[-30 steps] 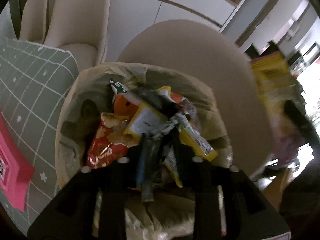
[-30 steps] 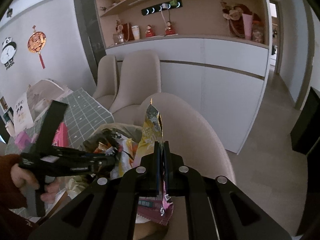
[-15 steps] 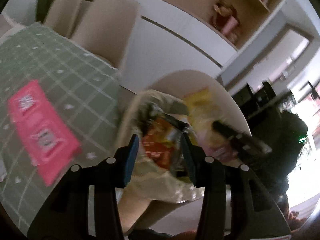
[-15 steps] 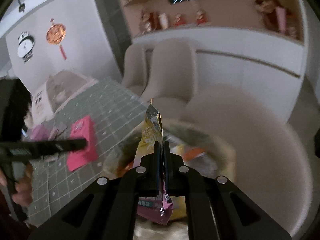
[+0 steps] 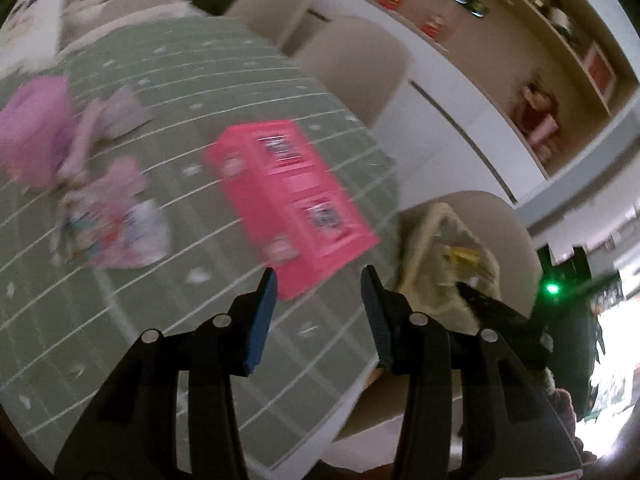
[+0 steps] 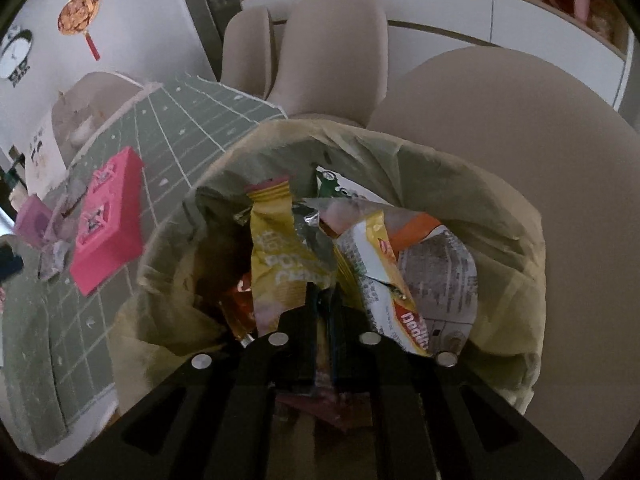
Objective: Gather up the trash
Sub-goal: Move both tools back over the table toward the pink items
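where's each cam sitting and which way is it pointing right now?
Left wrist: on the left tongs, angled down at the green checked tablecloth and pink box; its own open fingers show, nothing between them.
Right wrist: on the right tongs, looking down into the trash bag on the chair; its fingers show, opening around a yellow snack wrapper.
Shared: pink box, tablecloth, trash bag, beige chairs.

One pink box (image 5: 292,196) sits mid-frame on the counter (image 5: 120,320), with maybe three pinkish wrappers (image 5: 116,220) at the left, too blurry to be sure. One trash bag (image 6: 460,168) fills the right wrist view, and three beige chairs (image 6: 332,52) stand behind it.
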`<state>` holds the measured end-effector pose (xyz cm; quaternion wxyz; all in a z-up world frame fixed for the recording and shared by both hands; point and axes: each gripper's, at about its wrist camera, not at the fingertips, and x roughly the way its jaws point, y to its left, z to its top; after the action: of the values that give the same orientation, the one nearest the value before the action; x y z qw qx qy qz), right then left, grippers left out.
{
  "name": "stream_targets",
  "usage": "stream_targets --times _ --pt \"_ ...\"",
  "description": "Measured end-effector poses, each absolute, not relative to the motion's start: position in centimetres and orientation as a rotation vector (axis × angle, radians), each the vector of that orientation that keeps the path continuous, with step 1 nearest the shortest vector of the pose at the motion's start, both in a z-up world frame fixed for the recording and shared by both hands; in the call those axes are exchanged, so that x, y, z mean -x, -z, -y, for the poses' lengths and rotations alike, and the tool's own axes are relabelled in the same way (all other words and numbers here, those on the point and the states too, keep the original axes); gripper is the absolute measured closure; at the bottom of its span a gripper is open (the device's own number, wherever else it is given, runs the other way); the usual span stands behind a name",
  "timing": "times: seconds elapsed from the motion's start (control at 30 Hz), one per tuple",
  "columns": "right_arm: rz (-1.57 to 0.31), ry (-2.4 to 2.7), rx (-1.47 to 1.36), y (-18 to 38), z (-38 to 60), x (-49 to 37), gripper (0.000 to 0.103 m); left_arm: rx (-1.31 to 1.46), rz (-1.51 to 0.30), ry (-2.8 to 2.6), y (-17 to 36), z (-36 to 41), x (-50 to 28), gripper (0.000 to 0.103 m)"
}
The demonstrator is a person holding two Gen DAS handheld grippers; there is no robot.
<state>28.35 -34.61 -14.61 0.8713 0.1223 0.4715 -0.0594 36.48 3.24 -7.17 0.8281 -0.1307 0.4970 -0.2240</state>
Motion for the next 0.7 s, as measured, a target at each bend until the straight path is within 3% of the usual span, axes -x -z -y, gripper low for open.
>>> stream_targets --times 0.07,0.23,0.3,0.7 --pt "-0.967 0.129 -0.246 14.0 34.2 -28.1 0.093 0.284 -1.053 0.452 7.3 -5.0 -35.9 0.062" --pt "-0.901 0.173 -0.201 12.1 33.3 -26.7 0.067 0.281 -1.022 0.394 6.9 -9.2 -35.0 0.062" --pt "-0.879 0.191 -0.201 11.3 33.2 -26.2 0.063 0.297 -1.004 0.372 6.7 -11.1 -34.9 0.062" --pt "-0.751 0.116 -0.159 6.0 27.7 -26.0 0.063 0.315 -0.952 0.215 7.4 -19.5 -34.0 0.061"
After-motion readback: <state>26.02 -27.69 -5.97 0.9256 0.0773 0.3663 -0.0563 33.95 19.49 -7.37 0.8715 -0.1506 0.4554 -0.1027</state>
